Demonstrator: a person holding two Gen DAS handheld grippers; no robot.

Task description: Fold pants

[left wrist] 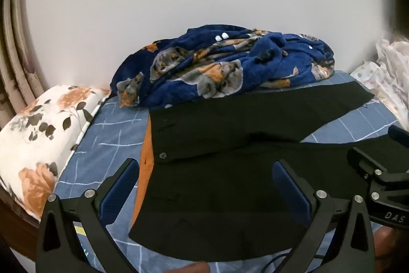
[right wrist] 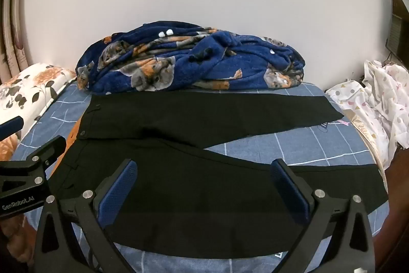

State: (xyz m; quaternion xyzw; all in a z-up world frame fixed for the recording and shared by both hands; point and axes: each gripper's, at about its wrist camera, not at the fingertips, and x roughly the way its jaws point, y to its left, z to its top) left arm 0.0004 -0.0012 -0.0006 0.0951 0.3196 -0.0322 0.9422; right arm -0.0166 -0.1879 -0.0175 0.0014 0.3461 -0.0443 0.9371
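My left gripper [left wrist: 204, 186] stands wide open with nothing between its blue ribbed pads [left wrist: 117, 186], hovering over the waist end of the pants [left wrist: 230, 134]. My right gripper [right wrist: 204, 186] is just as wide and empty, its textured pads [right wrist: 288, 188] above the near leg. The pants [right wrist: 204, 114] are smooth black cloth, laid flat across the bed [right wrist: 306, 145], waist toward its left edge, the two legs splaying apart in a narrow V toward the right edge. An orange cloth [left wrist: 144, 170] peeks from under the waistband. The bed wears a blue sheet with a white grid. Along the far edge slumps a fuzzy navy blanket [left wrist: 225, 68] printed with animals. A flowered pillow [left wrist: 43, 134] sits at the left edge, crumpled white dotted fabric [right wrist: 378, 104] at the right.
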